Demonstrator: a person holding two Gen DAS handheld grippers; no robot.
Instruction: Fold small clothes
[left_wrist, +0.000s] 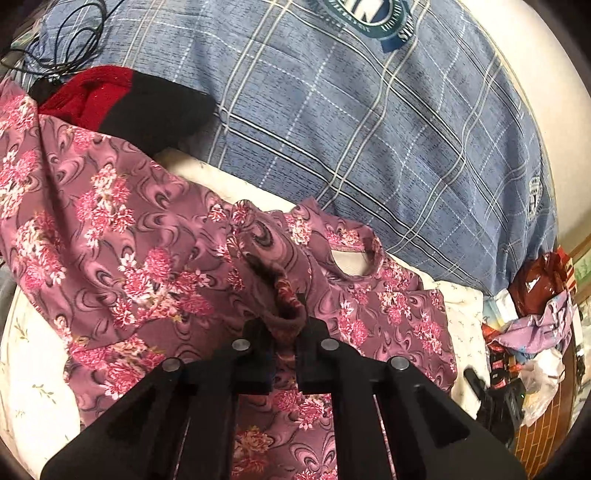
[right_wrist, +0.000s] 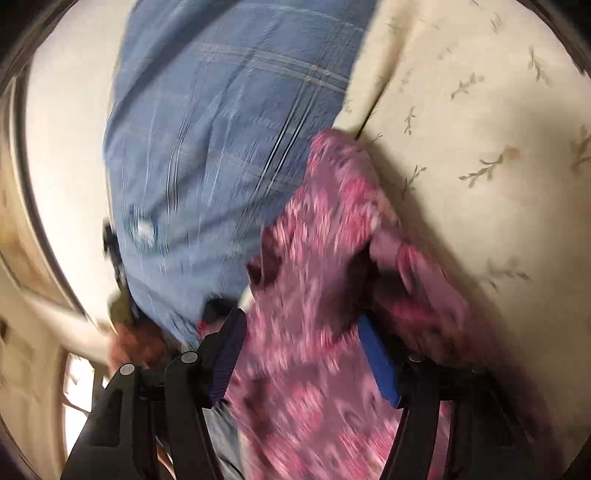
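With the floral top (left_wrist: 147, 266) lying spread on the cream sheet (left_wrist: 33, 373), the left gripper (left_wrist: 284, 332) pinched a bunched fold while the right gripper (right_wrist: 303, 354), spread wide, had cloth between its fingers, so the folding seemed just begun and next needed a firm right grasp.
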